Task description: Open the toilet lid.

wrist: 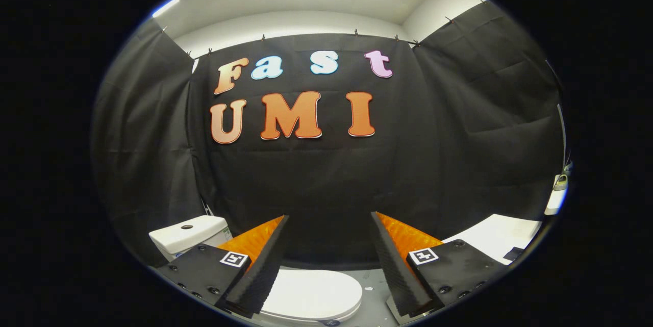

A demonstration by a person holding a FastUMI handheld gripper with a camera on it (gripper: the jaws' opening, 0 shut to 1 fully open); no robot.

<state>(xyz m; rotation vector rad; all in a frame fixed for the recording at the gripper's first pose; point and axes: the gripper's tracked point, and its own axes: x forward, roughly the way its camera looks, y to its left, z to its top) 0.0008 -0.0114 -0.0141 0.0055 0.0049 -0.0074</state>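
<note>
The white toilet lid (312, 294) lies flat and closed, low between my two fingers and partly hidden behind the left one. Its white cistern (189, 234) stands beyond the left finger, by the black cloth wall. My gripper (329, 225) is open, its black-and-orange fingers (257, 266) spread wide with nothing between them, held above the lid and apart from it.
A white surface (497, 237) lies beyond the right finger against the cloth wall. Grey floor (375, 296) shows to the right of the lid. Black cloth walls close in the booth at the back and on both sides.
</note>
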